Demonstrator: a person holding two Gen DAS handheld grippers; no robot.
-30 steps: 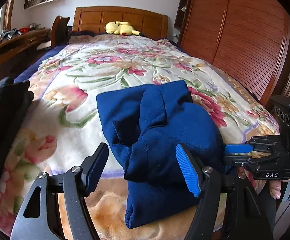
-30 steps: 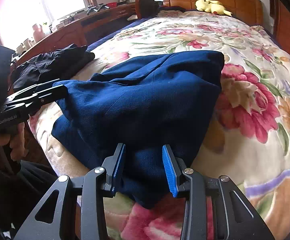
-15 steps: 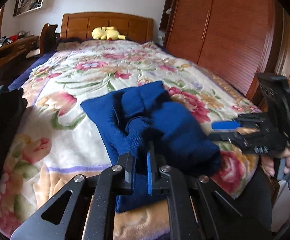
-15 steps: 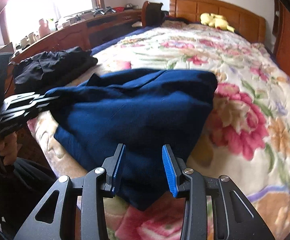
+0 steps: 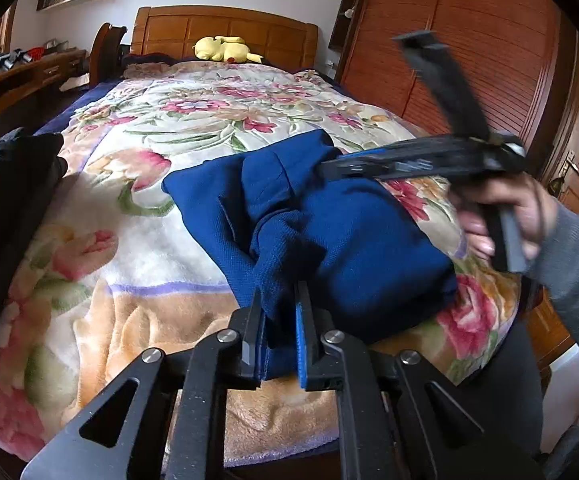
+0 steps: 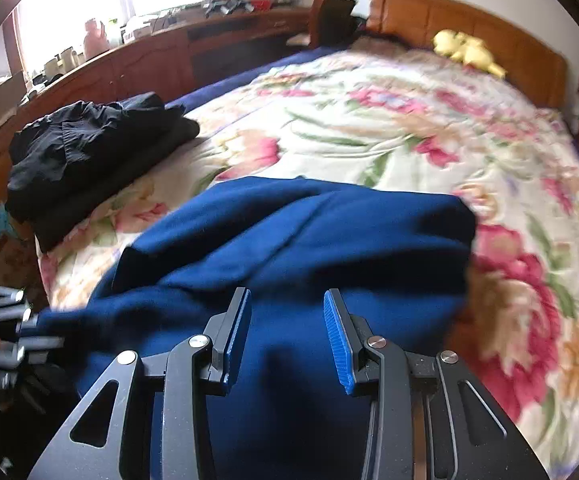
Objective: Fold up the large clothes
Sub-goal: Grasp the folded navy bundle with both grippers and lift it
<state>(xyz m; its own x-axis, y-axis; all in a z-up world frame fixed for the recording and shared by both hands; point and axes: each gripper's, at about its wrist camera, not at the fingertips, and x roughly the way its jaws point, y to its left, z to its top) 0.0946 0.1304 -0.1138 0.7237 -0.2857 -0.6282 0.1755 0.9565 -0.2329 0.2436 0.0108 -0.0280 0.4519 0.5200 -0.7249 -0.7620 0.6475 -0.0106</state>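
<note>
Two piles of clothing share this bed with us: a black heap of clothes (image 6: 89, 152) at the left edge, and the blue garment (image 5: 329, 224) we are working on, bundled near the foot of the floral blanket (image 5: 137, 216). Far off, a yellow plush toy (image 5: 225, 49) lies against the wooden headboard (image 5: 225, 32). A long wooden desk (image 6: 161, 60) cluttered with small items runs along the left under a bright window, and tall wooden wardrobe doors (image 5: 469, 60) stand on the right. Nothing lies between us and the cloth.

Our left gripper (image 5: 279, 332) is clenched on a bunched fold at the near edge of the blue garment; its jaws have just eased a touch, yet the cloth sits pinched between the pads and rises out of them toward the main bundle.

Our right gripper (image 6: 285, 336) stands half apart, grasping nothing. From its own camera the blue cloth fills the space beneath and beyond the fingers, and whether they touch the fabric we cannot tell. In the left wrist view that right gripper (image 5: 369, 164) appears blurred over the far right side of the bundle, gripped by a hand (image 5: 505, 216) in a grey sleeve (image 5: 577, 280).
</note>
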